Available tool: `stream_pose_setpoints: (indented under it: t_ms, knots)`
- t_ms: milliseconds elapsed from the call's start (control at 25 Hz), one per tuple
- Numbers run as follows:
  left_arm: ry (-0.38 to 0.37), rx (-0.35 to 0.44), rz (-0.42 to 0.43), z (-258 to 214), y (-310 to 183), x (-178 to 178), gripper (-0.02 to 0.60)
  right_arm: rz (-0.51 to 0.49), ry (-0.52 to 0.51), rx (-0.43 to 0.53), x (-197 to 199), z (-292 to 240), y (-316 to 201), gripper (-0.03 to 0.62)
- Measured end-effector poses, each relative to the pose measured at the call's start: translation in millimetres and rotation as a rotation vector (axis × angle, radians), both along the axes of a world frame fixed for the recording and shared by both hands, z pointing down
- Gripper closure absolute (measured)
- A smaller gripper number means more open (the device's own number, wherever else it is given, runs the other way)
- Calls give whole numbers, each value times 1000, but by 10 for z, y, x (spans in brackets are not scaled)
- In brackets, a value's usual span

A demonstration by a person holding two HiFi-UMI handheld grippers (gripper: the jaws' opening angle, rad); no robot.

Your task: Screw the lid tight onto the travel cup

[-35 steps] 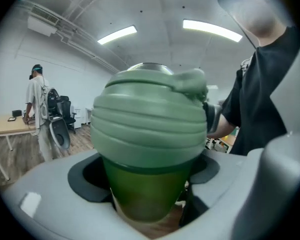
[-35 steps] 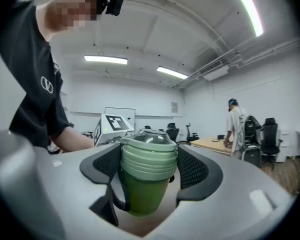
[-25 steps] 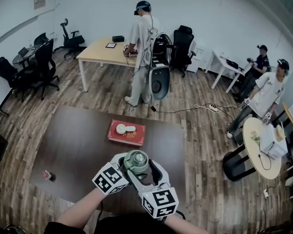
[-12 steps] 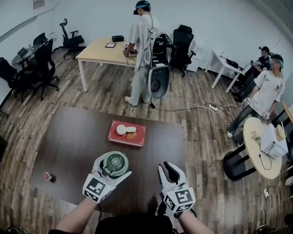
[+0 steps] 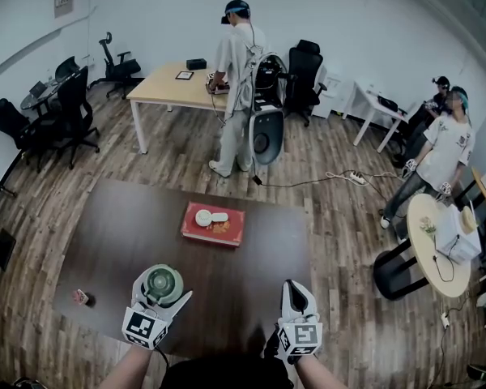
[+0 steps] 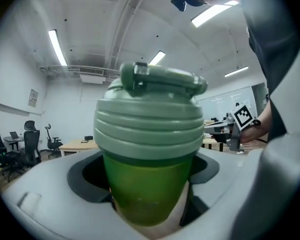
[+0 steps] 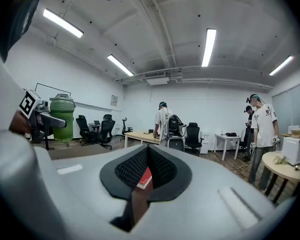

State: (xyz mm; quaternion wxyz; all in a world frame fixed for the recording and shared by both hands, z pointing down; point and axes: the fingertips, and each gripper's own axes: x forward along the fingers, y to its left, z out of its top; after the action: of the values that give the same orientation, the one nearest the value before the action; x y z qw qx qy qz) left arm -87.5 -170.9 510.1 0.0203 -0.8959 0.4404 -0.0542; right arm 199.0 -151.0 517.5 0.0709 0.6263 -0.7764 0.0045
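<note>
**While the left gripper (image 5: 163, 288) holds the travel cup (image 6: 146, 189), its lid (image 6: 149, 121) looks seated**

Because the ridged lid sits level on the green cup, the screwing step seems about finished. What remains is probably a last twist or setting the cup down. The left jaws stand wide, clamped on the cup's body over the near left of the table (image 5: 243, 274). The right gripper (image 5: 296, 297), near right and well apart, is closed and empty, pointing far.

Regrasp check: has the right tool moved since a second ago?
Yes. The right tool left the cup and swung right, from in front of the red box to past its right edge.
</note>
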Motion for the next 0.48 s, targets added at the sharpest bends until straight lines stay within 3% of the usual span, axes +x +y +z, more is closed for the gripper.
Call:
stream_pose_setpoints:
  t_ms: [480]
  knots:
    - [13, 0, -35, 6, -56, -95, 170, 19, 12, 22, 75, -63, -68, 588]
